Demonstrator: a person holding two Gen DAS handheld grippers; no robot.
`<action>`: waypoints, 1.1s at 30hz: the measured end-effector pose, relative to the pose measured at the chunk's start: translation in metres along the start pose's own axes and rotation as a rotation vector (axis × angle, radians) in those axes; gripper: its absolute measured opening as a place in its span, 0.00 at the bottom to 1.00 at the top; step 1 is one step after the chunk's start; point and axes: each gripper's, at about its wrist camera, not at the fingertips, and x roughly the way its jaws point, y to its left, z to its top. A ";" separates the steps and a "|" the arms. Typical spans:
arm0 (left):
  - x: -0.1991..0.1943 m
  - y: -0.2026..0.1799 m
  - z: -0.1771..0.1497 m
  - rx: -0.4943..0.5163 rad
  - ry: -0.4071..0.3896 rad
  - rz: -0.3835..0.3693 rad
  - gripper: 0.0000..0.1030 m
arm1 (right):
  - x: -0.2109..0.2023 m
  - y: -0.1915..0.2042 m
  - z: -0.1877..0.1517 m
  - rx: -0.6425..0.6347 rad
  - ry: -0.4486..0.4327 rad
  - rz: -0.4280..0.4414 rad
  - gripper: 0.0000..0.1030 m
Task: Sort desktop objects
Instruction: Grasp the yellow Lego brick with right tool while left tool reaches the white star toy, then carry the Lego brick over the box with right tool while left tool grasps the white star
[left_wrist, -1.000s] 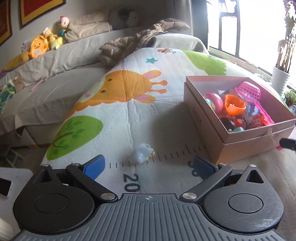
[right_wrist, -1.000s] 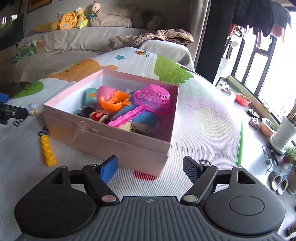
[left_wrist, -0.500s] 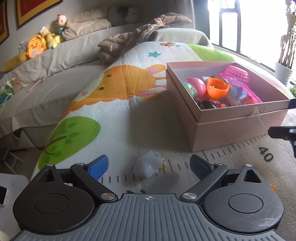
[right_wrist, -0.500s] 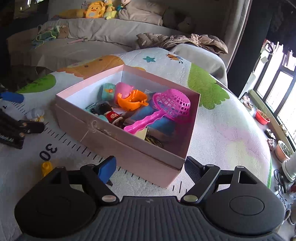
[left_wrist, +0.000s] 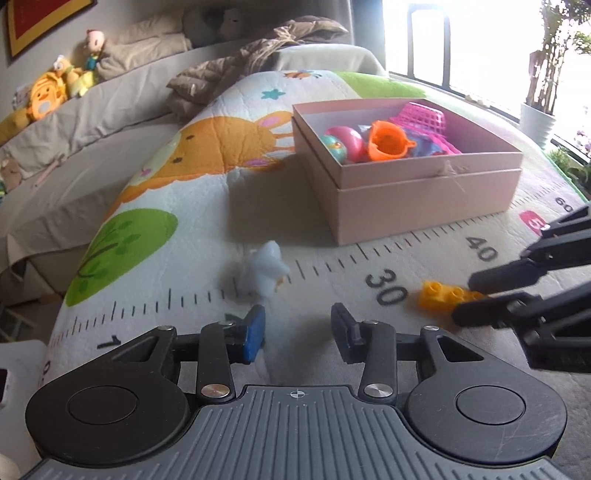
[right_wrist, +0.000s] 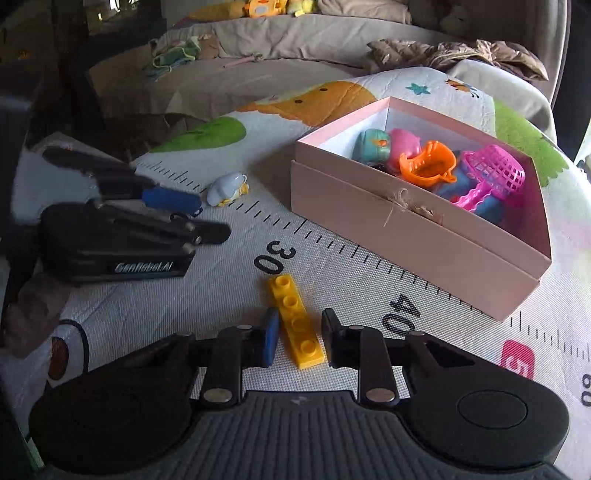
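A pink box (left_wrist: 424, 192) (right_wrist: 406, 229) holding several toys stands on the printed mat. A small pale blue toy (left_wrist: 264, 267) (right_wrist: 225, 189) lies on the mat just ahead of my left gripper (left_wrist: 297, 334), which is open and empty. A long yellow brick (right_wrist: 295, 325) (left_wrist: 443, 293) lies between the fingers of my right gripper (right_wrist: 297, 338), which is open around it with small gaps on both sides. The right gripper shows at the right of the left wrist view (left_wrist: 476, 299); the left gripper shows at the left of the right wrist view (right_wrist: 207, 218).
The mat (left_wrist: 207, 206) carries a ruler print with numbers 30 and 40. A grey sofa (left_wrist: 92, 103) with plush toys (left_wrist: 48, 96) and a brown blanket (left_wrist: 251, 55) lies behind. A window and a potted plant (left_wrist: 535, 118) are at the right.
Both grippers have dropped lower and closed partway. The left one has neared the pale toy. The right one has swung left from the box and now straddles the yellow brick.
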 end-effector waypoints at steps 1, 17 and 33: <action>-0.003 -0.002 -0.001 0.001 0.001 -0.006 0.47 | -0.001 0.000 -0.001 0.006 0.003 0.000 0.14; 0.029 0.001 0.025 -0.067 -0.010 0.135 0.40 | -0.040 -0.016 -0.044 0.113 -0.020 -0.114 0.19; -0.086 -0.042 0.016 0.078 -0.171 0.048 0.39 | -0.085 -0.020 -0.035 0.065 -0.094 -0.114 0.14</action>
